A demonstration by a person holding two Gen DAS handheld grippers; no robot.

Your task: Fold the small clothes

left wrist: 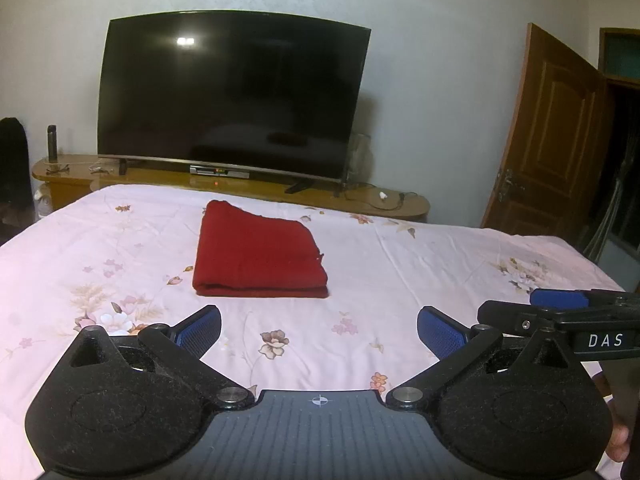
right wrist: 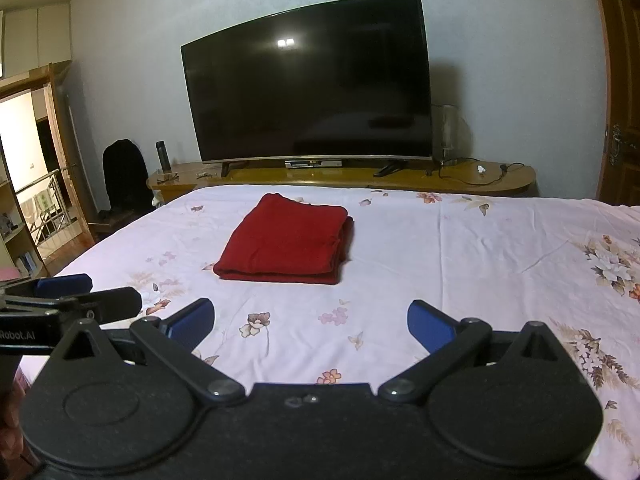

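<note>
A red garment (left wrist: 258,250) lies folded into a neat rectangle on the pink floral bedsheet (left wrist: 420,264); it also shows in the right wrist view (right wrist: 288,250). My left gripper (left wrist: 319,330) is open and empty, held above the sheet a little short of the garment's near edge. My right gripper (right wrist: 311,322) is open and empty too, near the garment and slightly to its right. Each gripper shows at the edge of the other's view: the right gripper (left wrist: 560,308) and the left gripper (right wrist: 76,292).
A large dark TV (left wrist: 232,96) stands on a low wooden cabinet (left wrist: 360,196) beyond the bed's far edge. A brown door (left wrist: 548,140) is at the right, a dark chair (right wrist: 124,176) and open doorway (right wrist: 28,168) at the left.
</note>
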